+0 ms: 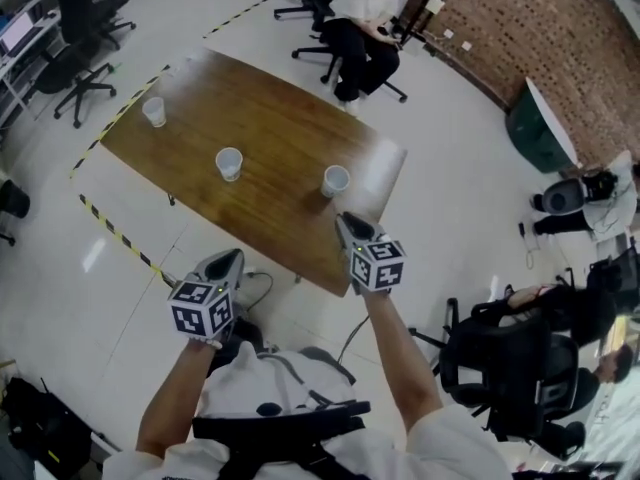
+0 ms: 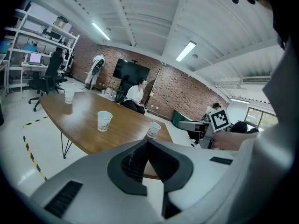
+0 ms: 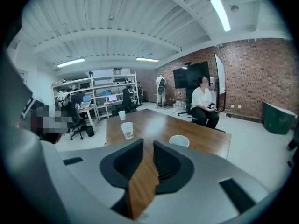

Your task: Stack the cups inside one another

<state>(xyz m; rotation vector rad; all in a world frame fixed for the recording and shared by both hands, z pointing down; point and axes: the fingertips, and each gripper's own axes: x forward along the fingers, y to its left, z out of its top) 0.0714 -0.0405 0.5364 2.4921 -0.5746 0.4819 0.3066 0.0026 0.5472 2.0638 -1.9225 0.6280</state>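
The nearest cup (image 1: 335, 180) was spotted by the desk's (image 1: 275, 118) near right corner, with the middle cup (image 1: 229, 163) and far cup (image 1: 154, 111) strung toward its far left corner. The right gripper's (image 1: 345, 222) jaws were being opened on nothing, and the left gripper's (image 1: 232, 258) were pressed together, empty. The nearest cup's wall, it was judged, should be straddled squarely before any squeeze.

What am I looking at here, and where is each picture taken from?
No robot: a person holds a hand tool with two jaws in each hand. The head view comes from a camera on the person's head, looking down on the left gripper and right gripper. The two gripper views come from cameras riding on each gripper, looking along its jaws. On the wooden table three white cups stand apart: near cup, middle cup, far cup. Nothing is stacked or held. The left jaws are shut together; the right jaws are opening, with nothing between them.
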